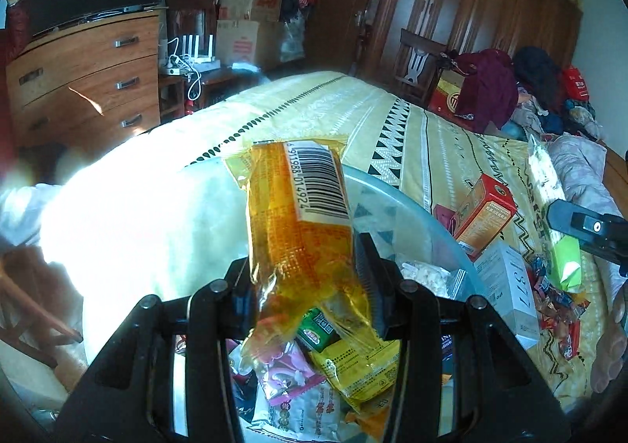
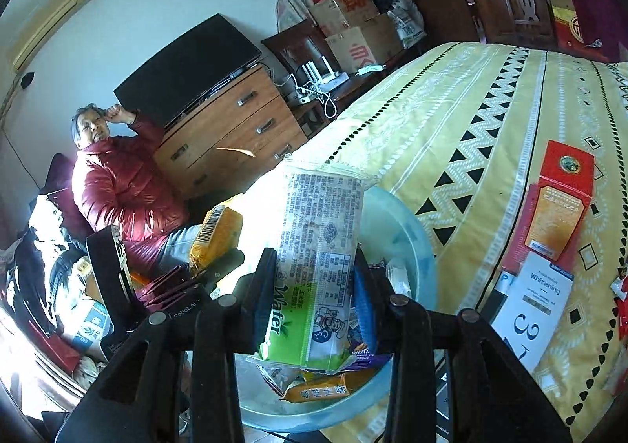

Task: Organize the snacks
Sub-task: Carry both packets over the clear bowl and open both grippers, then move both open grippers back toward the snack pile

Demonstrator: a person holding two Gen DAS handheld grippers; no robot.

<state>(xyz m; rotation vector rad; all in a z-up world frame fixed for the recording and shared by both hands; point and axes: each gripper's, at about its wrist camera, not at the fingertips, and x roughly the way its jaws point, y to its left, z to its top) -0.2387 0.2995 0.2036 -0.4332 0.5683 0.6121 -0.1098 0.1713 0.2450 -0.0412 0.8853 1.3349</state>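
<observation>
Two packets are clamped: the left gripper has its jaws clenched on a crinkly orange packet, barcode up; the right gripper grasps a green-and-white wafer pack. Both hang above a translucent blue bowl of snacks on the yellow bed. Only the right view shows a seated person in a red jacket.

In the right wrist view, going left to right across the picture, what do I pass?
Person in the red jacket → yellow snack bag → green wafer pack held in the right claw → blue basin → red box on the bedspread.
</observation>
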